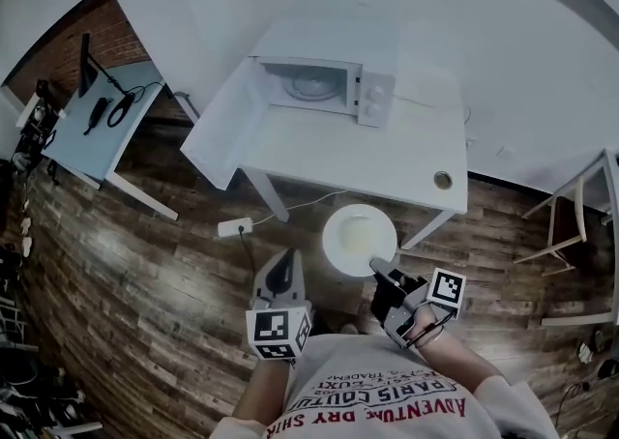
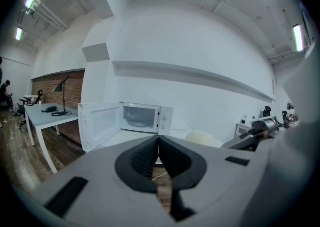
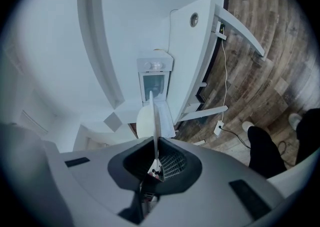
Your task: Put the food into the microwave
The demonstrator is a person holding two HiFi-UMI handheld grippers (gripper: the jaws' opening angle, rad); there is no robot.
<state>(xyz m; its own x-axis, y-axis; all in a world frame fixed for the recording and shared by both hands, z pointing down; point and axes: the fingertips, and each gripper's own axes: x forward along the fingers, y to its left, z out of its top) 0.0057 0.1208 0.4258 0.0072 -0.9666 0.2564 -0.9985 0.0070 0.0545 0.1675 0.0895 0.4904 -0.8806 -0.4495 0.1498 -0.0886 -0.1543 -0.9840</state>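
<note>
Plate: the white plate (image 1: 358, 239) hangs over the floor on the near side of the table (image 1: 387, 166), well short of the microwave (image 1: 324, 87). Its pale centre may be the food, but the view is too washed out to be sure.
Right gripper: the right gripper (image 1: 379, 266) is clamped on the plate's near rim, which runs edge-on between the pads.
Left gripper: the left gripper (image 1: 282, 263) has its jaws together with nothing between them. It is beside the plate and points toward the microwave.
Microwave: it stands at the back of the table, door swung wide to its left, turntable showing.
Step in hand: carrying the plate to the microwave's opening.
Doing it well: hold the plate flat, since only one edge is gripped. Come straight at the opening, right of the open door. Lift clear of the table edge and the sill before setting down.
</note>
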